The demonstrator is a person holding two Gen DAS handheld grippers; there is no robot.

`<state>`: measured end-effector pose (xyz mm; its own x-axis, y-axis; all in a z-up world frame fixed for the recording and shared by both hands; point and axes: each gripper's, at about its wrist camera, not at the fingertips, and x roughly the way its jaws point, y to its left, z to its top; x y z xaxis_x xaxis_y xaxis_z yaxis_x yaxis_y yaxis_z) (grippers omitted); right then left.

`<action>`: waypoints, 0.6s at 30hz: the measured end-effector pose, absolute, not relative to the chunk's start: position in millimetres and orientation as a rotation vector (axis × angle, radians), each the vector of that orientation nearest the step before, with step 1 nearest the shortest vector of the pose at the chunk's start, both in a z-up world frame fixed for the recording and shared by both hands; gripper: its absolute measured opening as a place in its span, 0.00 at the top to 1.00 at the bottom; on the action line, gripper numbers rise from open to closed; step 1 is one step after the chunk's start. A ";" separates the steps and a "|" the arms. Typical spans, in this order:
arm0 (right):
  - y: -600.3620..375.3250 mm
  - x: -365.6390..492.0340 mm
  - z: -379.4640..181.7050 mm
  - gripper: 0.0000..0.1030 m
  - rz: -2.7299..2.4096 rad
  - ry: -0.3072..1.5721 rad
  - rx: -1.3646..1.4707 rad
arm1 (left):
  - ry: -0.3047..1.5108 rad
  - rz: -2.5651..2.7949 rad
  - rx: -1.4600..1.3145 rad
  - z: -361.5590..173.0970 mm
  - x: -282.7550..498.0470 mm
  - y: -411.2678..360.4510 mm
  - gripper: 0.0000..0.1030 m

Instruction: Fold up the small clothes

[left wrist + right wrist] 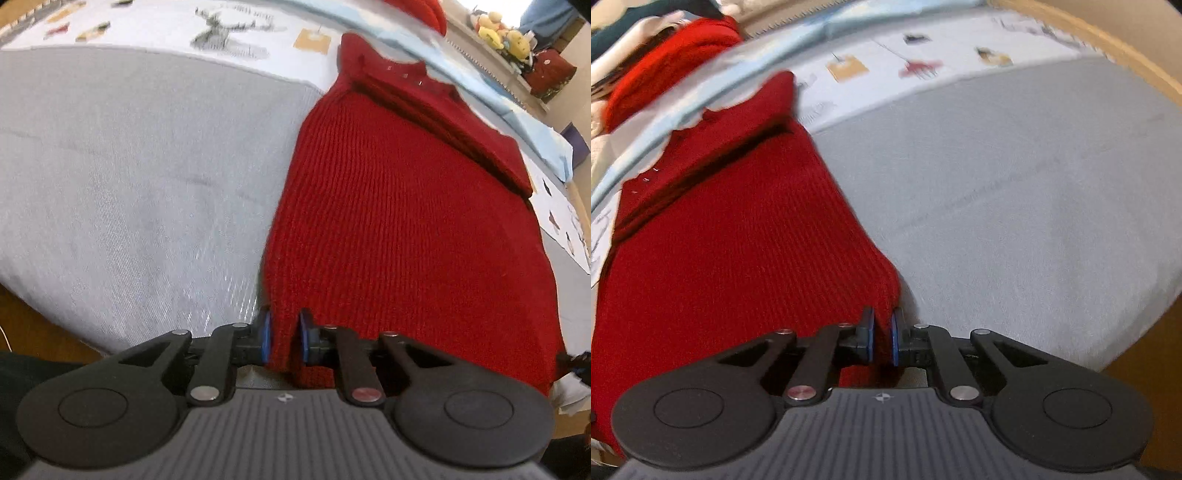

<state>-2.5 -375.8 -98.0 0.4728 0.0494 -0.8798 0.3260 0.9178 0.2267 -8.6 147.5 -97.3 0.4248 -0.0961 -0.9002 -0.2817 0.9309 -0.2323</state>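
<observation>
A dark red knitted sweater (399,206) lies stretched out on a grey sheet (129,177), its sleeves folded across the far part. My left gripper (285,336) is shut on the sweater's near left hem corner. In the right wrist view the same sweater (731,240) fills the left half, and my right gripper (882,338) is shut on its near right hem corner. Both corners are pinched between blue pads (895,339) at the near edge of the sheet (1015,192).
A white printed cloth (221,33) and a pale blue strip (746,70) lie beyond the sweater. A brighter red garment (665,62) sits at the far edge. A shelf with yellow soft toys (502,33) stands behind. A wooden edge (1108,40) borders the surface.
</observation>
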 end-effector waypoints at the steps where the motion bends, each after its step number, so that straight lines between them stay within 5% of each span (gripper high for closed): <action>1: -375.6 -0.8 -103.6 0.85 -0.180 1.110 0.391 | 1.148 0.125 -0.378 -100.9 -6.8 147.7 0.82; 8: -363.4 7.1 -111.8 0.77 -0.189 1.163 0.294 | 1.164 0.138 -0.368 -107.0 0.0 149.6 0.83; 9: -364.0 7.7 -111.8 0.87 -0.186 1.163 0.294 | 1.158 0.138 -0.362 -105.5 -0.6 149.2 0.85; 18: -370.9 2.4 -100.8 0.89 -0.163 1.088 0.343 | 1.151 0.123 -0.377 -102.2 -5.5 147.8 0.85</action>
